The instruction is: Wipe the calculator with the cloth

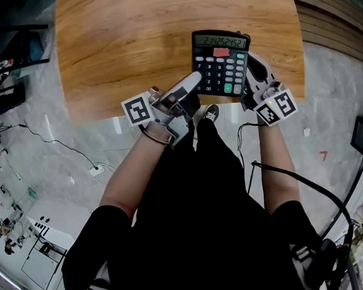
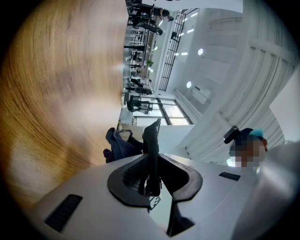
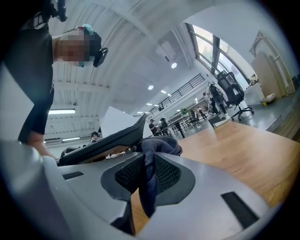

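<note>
— Calculator (image 1: 221,63): where does it sit?
— Over the near edge of the wooden surface (image 1: 131,45), keys and display facing up, tilted and lifted clear of the wood.
— What holds it?
— The left hand-held gripper (image 2: 151,178) is clamped on its lower left edge, the thin black body pinched edge-on between the jaws.
— And the cloth (image 3: 159,149)?
— Dark blue, bunched, pinched in the jaws of the right hand-held gripper (image 3: 149,180), which sits at the calculator's right side. The cloth's top bulges just beside the calculator's edge there.
</note>
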A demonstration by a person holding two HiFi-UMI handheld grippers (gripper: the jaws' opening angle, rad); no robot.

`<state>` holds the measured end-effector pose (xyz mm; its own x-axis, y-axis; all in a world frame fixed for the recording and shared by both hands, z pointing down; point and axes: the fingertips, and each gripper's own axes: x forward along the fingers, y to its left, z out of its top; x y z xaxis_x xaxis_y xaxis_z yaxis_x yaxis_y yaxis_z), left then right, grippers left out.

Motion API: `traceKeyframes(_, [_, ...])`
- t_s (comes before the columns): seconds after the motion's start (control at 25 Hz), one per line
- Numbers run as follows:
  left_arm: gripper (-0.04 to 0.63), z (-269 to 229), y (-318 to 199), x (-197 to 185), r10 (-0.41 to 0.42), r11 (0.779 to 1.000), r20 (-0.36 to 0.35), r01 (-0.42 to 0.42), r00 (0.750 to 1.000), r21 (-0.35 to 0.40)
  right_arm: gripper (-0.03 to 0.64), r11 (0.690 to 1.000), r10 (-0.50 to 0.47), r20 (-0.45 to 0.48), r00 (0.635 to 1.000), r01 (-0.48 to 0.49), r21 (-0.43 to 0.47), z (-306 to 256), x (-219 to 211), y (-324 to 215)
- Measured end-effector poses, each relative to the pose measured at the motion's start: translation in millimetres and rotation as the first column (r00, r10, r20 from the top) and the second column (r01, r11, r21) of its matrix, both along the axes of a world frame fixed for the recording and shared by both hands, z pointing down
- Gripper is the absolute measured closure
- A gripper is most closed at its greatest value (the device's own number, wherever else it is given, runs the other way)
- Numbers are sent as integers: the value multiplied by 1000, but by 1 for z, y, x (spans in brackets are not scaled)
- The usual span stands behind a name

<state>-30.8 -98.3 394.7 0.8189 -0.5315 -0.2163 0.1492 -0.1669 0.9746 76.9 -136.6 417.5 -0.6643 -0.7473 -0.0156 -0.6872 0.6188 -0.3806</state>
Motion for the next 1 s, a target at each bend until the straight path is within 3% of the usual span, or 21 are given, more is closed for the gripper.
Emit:
traceKeyframes(0.24, [525,-1,0,0,-6,1000,-23,5,1000,-13,554,996,-90,73,993,89,21,-10,-21,16])
traceKeyframes(0.44, [525,-10,-4,-4,-19,1000,-52,19,998,-11,554,969,-245,69,967,242,40,-14,-61,58])
traceKeyframes(0.52, [525,-9,-3,-2,-16,1000,-54,15,998,-15,554,965,-260,80,962,258,39,-15,-68,63])
traceKeyframes(0.76, [525,-2,1,-1,15,999,-69,-18,997,-38,554,993,-119,158,980,119,8,-7,-42,29])
traceKeyframes(1.0, [525,1,4,-1,24,998,-66,-27,998,-48,554,1000,-5,177,984,7,-7,-9,-5,6])
